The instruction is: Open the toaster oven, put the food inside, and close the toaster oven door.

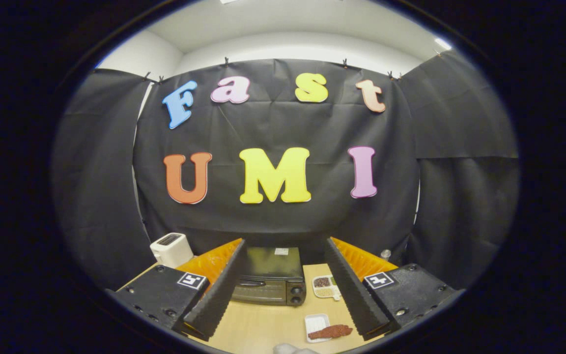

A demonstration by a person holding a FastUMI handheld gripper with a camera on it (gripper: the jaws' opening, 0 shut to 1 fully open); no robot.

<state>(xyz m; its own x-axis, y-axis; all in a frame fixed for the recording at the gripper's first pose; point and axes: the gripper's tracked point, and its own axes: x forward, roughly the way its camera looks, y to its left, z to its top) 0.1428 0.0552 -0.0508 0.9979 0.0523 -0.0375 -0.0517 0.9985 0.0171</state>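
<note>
Hovering above the pale wooden worktop, the tool is held spread wide, with the closed black toaster oven beyond its fingers and the reddish-brown food strip on a small white tray between them.

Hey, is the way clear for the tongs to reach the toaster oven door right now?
Probably yes: the tongs are open, the toaster oven sits just ahead between the fingers, nothing in between.

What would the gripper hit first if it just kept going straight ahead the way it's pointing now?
Most likely the toaster oven, which stands on the table beyond the open gripper, between its fingers, door shut. Depth is hard to judge, so the line could pass above it to the black wall.
</note>
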